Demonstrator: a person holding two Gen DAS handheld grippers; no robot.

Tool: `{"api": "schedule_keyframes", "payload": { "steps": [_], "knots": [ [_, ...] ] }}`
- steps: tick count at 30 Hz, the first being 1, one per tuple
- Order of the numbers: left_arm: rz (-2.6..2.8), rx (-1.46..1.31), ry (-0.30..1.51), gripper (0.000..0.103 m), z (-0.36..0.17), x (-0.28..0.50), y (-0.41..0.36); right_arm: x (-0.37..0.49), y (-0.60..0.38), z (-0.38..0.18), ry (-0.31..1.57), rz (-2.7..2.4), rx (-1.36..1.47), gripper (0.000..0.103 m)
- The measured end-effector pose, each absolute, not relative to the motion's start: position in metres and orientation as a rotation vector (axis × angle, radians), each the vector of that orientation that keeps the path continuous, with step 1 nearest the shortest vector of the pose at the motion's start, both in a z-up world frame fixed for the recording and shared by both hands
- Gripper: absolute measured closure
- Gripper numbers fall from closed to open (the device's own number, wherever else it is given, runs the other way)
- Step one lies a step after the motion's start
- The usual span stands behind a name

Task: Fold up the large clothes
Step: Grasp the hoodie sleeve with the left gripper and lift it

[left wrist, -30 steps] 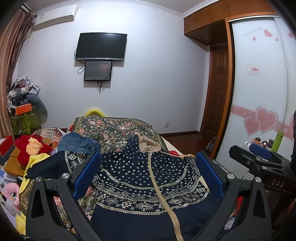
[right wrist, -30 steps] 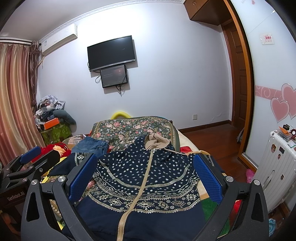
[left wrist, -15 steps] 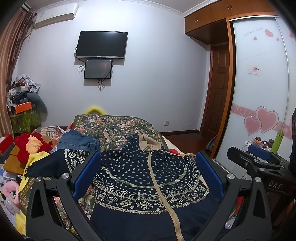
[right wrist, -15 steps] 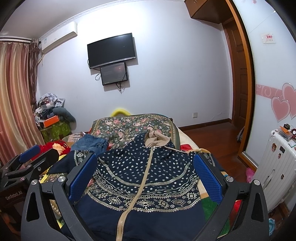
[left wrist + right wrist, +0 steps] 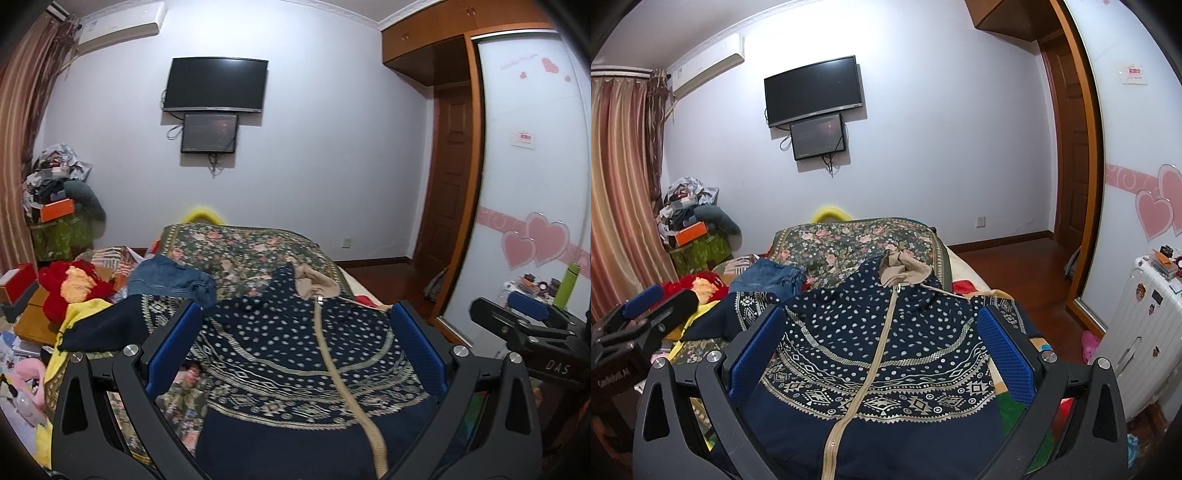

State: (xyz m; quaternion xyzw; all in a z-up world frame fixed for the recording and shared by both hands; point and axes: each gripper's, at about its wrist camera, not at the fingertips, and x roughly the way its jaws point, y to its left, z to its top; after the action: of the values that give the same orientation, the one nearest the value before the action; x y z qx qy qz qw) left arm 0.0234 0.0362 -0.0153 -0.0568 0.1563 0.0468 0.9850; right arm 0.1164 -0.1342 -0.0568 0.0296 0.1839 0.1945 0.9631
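A navy zip-up hooded jacket (image 5: pixel 280 354) with white dots, patterned bands and a tan zipper lies spread face up on the bed; it also shows in the right wrist view (image 5: pixel 871 350). Its tan-lined hood (image 5: pixel 314 282) points to the far end, and one sleeve (image 5: pixel 110 328) stretches left. My left gripper (image 5: pixel 295 350) is open and empty, held above the jacket's chest. My right gripper (image 5: pixel 882 350) is open and empty, also above the chest. Each gripper shows at the edge of the other's view, the right (image 5: pixel 528 325) and the left (image 5: pixel 642 321).
A floral bedspread (image 5: pixel 240 251) covers the bed. Folded jeans (image 5: pixel 170 277) lie beside the sleeve. Red and yellow clothes (image 5: pixel 74 284) pile at the left. A white suitcase (image 5: pixel 1141 325) and the wardrobe's sliding door (image 5: pixel 532 166) stand at the right.
Both views have tilted slightly downward, so the jacket sits a little higher in frame. The jacket has not moved and both grippers stay open.
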Motion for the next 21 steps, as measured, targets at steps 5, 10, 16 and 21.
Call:
{"api": "schedule_keyframes", "payload": {
  "steps": [5,10,16,21],
  "knots": [
    [0.162,-0.150,0.315,0.000,-0.017,0.034,0.074,0.133,-0.121,-0.061,0.398,0.395,0.035,0.000],
    [0.285,-0.187,0.340,0.000,-0.027,0.050,0.122,0.153,-0.105,-0.065,0.424,0.391,0.002,0.000],
    [0.421,-0.267,0.386,0.000,-0.050,0.068,0.188,0.185,-0.081,-0.077,0.473,0.388,-0.039,0.000],
    [0.585,-0.318,0.422,0.000,-0.077,0.075,0.241,0.208,-0.062,-0.087,0.511,0.382,-0.080,0.000]
  ]
}}
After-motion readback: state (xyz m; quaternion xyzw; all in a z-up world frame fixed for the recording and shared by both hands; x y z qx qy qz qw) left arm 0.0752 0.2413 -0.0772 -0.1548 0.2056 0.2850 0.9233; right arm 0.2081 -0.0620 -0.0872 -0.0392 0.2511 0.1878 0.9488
